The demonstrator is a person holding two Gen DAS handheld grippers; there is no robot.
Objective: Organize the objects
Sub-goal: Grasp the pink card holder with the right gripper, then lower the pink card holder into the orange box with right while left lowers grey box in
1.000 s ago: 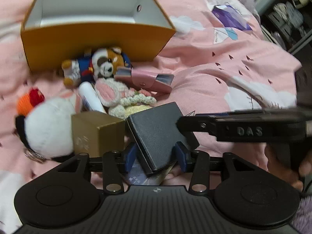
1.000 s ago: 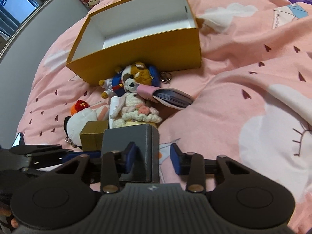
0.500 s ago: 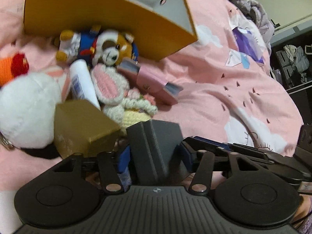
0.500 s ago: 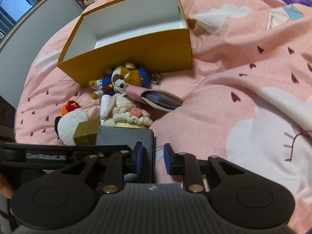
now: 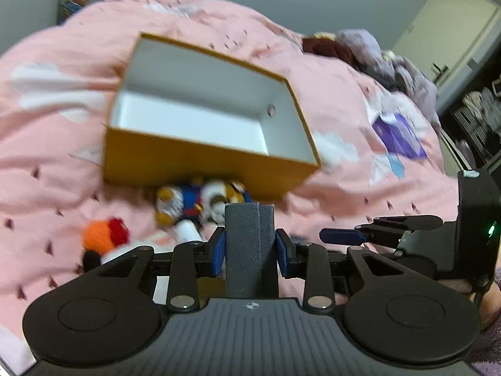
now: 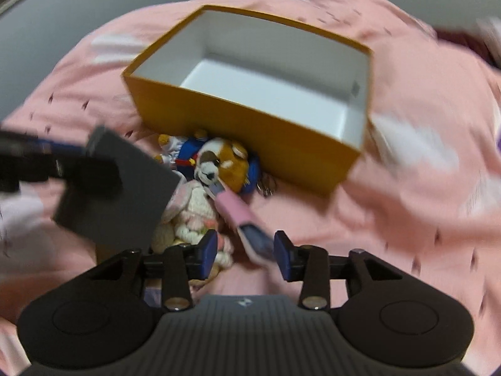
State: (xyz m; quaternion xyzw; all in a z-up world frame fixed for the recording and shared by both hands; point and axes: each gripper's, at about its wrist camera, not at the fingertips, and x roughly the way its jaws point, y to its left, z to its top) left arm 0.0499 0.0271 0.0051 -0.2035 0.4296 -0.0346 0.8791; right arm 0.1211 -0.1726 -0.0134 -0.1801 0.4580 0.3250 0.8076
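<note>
My left gripper (image 5: 250,252) is shut on a dark grey flat box (image 5: 250,244) and holds it upright above the bed; the same box (image 6: 116,194) shows at the left of the right wrist view. An open orange box (image 5: 206,144) with a white inside lies on the pink bedspread beyond it, also in the right wrist view (image 6: 250,116). My right gripper (image 6: 245,255) is open and empty above a pink wallet (image 6: 241,222). A dog plush (image 6: 219,163), also in the left wrist view (image 5: 200,200), lies against the orange box.
A crocheted bunny (image 6: 191,222) lies under the right gripper. A white plush with an orange and red tuft (image 5: 103,235) lies at the left. A purple card (image 5: 397,134) lies on the bedspread (image 5: 360,206) at the right. Shelves stand at the far right.
My left gripper has lifted the grey box up off the pile and turned toward the orange box. My right gripper has let go of the grey box, opened, and now sits over the pink wallet.
</note>
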